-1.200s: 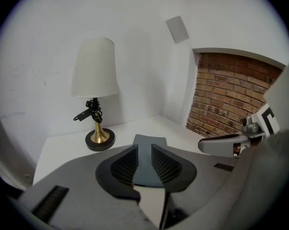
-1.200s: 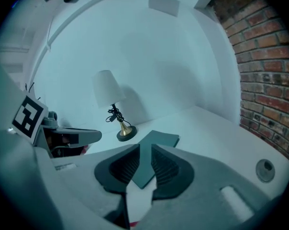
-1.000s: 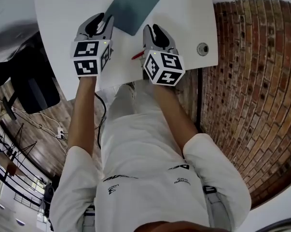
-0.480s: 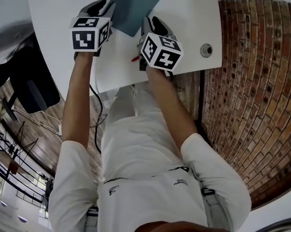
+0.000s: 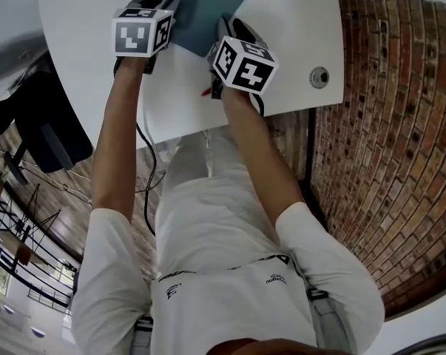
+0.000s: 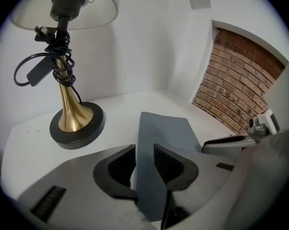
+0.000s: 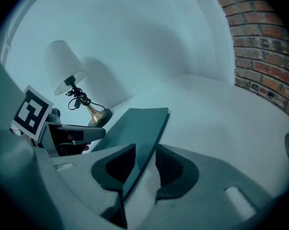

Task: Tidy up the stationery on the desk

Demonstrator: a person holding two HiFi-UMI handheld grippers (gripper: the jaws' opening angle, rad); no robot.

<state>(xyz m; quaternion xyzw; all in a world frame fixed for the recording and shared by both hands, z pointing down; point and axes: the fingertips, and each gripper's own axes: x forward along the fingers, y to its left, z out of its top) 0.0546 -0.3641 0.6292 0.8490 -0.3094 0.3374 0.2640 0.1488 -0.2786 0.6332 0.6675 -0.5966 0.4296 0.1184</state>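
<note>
The left tongs [image 6: 144, 164] and right tongs [image 7: 143, 169] are each closed tight on an edge of the grey-blue notebook [image 5: 208, 9], which sits pinched between them over the white counter [image 5: 289, 43], near the brass lamp [image 6: 70, 104]. A red pen [image 5: 207, 90] lies on the counter just beside the right tongs.

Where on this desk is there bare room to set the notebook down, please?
The widest bare desk lies right of the notebook, up to the grommet. A smaller patch lies left, near the lamp. The middle is crowded: the left gripper and right gripper clamp the notebook, a red pen beside them.
</note>
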